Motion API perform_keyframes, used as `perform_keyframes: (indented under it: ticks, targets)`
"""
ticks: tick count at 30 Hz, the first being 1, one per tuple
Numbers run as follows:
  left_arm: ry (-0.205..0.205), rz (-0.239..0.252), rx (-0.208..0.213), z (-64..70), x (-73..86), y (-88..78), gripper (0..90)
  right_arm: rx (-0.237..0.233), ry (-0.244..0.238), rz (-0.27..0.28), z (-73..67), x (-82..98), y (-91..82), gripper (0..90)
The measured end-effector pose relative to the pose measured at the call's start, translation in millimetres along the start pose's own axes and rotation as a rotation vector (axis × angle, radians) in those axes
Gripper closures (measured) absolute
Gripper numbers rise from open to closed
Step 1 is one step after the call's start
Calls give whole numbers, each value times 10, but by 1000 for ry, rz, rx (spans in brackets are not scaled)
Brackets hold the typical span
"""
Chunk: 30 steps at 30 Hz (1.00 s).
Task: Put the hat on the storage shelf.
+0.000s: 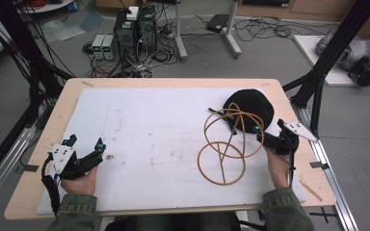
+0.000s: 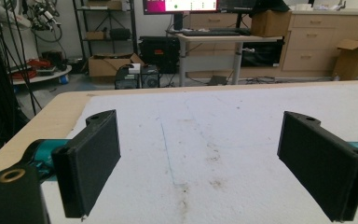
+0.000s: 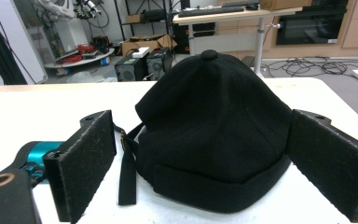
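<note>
A black cap (image 1: 251, 107) with a top button lies at the far right of the white sheet (image 1: 149, 125). A tan cord (image 1: 224, 149) bent into several loops rests in front of it and overlaps its near edge. My right gripper (image 1: 269, 127) is open just short of the cap. In the right gripper view the cap (image 3: 214, 93) sits between the spread jaws, and its strap (image 3: 127, 172) hangs near the left one. That gripper (image 3: 200, 119) touches nothing I can see. My left gripper (image 1: 86, 142) is open over the sheet's near left, empty (image 2: 200, 121).
The wooden table (image 1: 58, 115) ends close beyond the sheet on every side. Black frame posts (image 1: 318, 77) stand at the right edge, and cables hang at the left. Computer boxes (image 1: 135, 31) and loose wires lie on the floor beyond the far edge.
</note>
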<state>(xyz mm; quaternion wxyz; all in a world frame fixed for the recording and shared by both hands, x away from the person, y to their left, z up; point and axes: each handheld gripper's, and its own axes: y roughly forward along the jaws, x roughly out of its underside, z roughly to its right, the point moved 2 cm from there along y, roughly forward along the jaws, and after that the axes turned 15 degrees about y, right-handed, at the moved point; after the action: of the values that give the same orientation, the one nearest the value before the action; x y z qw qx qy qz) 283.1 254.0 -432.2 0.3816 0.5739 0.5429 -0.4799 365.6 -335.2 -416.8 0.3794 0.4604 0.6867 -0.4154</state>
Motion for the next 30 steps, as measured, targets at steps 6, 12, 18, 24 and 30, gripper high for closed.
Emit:
perform_keyframes:
  ticks: [6,12,18,24,30]
  targets:
    - [-3,1,-6,-18,2,-11,132,-5,-17,-25,-33,-4,73,77]
    - [-3,1,-14,-31,4,-20,132,-4,-23,-40,-59,-78,154,77]
    - [-2,-4,-12,-36,8,-13,132,9,-16,-53,-26,-107,226,77]
    - [0,-5,-8,-23,5,-2,132,39,-16,-83,8,-163,388,78]
    - [-1,-3,-7,-22,5,4,132,56,-21,-113,5,-174,535,78]
